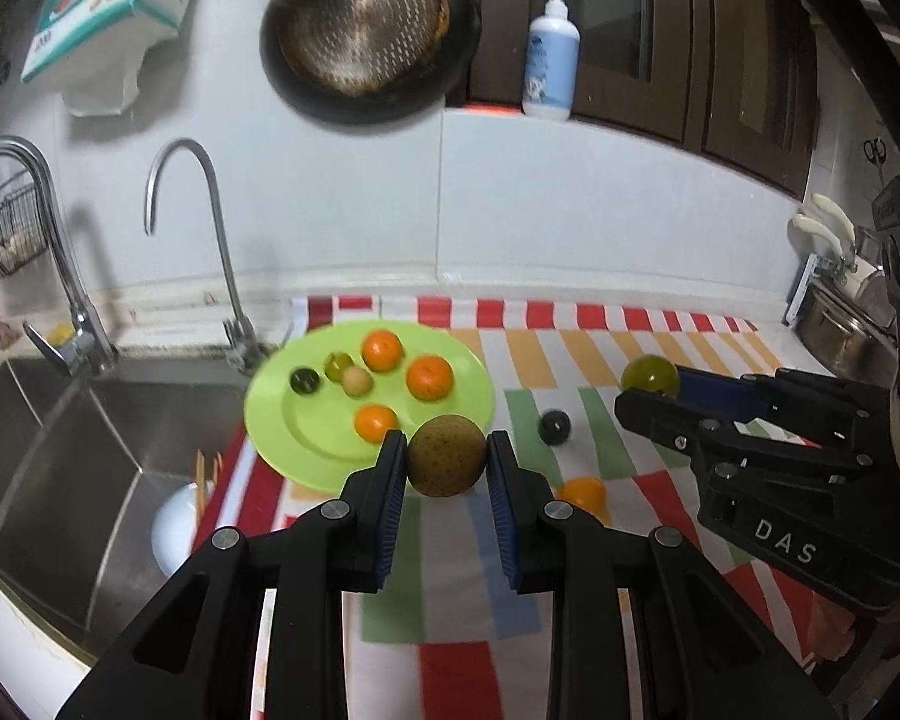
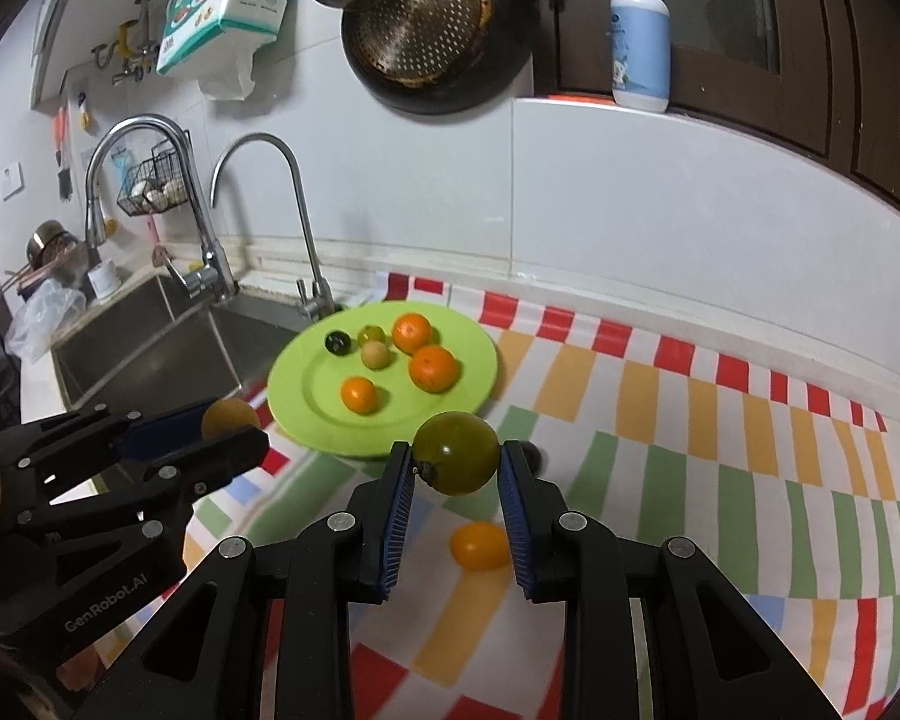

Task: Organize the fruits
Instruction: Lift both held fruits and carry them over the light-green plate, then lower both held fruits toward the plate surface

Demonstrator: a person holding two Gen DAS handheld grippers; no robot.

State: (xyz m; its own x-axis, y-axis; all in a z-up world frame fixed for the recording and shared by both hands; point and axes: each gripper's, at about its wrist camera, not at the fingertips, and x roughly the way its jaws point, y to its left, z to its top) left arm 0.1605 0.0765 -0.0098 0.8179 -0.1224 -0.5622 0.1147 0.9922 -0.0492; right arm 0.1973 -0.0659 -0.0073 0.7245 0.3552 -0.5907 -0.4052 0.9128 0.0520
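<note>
Overhead, a pan [image 2: 444, 24] hangs above the striped cloth [image 2: 660, 420] (kitchen counter).

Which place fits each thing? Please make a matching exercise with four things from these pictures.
Things:
1. brown fruit
2. green fruit
3. soap bottle
4. three oranges

Places:
A. on the green plate
B. between the left gripper pads
C. on the ledge by the window
D. between the right gripper pads

Pairs: 1-B, 2-D, 3-C, 4-A
</note>
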